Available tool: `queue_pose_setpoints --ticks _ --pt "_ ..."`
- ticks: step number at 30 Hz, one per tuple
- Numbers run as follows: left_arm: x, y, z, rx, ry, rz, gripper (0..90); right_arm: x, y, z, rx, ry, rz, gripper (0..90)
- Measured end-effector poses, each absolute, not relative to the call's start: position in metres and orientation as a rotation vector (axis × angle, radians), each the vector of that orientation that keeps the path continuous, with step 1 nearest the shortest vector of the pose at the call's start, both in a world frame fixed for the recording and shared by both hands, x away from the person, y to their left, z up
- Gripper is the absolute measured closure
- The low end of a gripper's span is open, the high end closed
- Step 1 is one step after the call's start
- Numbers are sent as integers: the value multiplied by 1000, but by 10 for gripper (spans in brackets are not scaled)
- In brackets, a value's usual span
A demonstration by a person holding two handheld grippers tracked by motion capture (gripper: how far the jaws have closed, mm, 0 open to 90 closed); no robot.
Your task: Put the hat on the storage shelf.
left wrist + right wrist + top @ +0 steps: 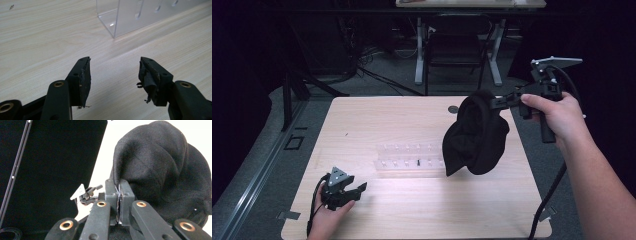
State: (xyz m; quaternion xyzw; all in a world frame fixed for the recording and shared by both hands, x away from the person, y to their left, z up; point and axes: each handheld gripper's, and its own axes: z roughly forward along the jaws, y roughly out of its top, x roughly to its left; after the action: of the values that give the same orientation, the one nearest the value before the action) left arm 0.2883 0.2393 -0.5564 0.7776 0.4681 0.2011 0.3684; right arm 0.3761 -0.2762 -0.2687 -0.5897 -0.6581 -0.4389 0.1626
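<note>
Wood, pale and smooth, makes the bench (377, 210); it is the biggest thing here; a black hat (475, 135) comes next, soft and floppy, hanging in the air above the right side of the bench, near the far right corner; it looks light and it sags down like a bag; it will bend and swing, so it is best held by its edge, where the cloth is folded thick; the right claw (498, 102) is clenched tight on that edge, up at the top of the hat (155, 167); a clear plastic rack (409, 161) sits in the middle of the bench; the left claw (357, 190) rests near the near left corner, and its jaws stand apart with nothing between them; the left claw (113, 77) points toward the rack (130, 17).
</note>
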Motion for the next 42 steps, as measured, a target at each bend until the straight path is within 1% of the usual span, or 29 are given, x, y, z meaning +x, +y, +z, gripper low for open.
queue_pose_setpoints --ticks 21,32,42 --pt "289 240 -555 2008 1199 500 434 409 -223 -271 -1684 -1897 -1263 882" --pt "289 241 -554 2006 1196 500 434 423 -202 -277 -1698 -1894 -1267 882" --pt "289 239 -554 2008 1189 505 434 432 -192 -285 -1717 -1881 -1269 882"
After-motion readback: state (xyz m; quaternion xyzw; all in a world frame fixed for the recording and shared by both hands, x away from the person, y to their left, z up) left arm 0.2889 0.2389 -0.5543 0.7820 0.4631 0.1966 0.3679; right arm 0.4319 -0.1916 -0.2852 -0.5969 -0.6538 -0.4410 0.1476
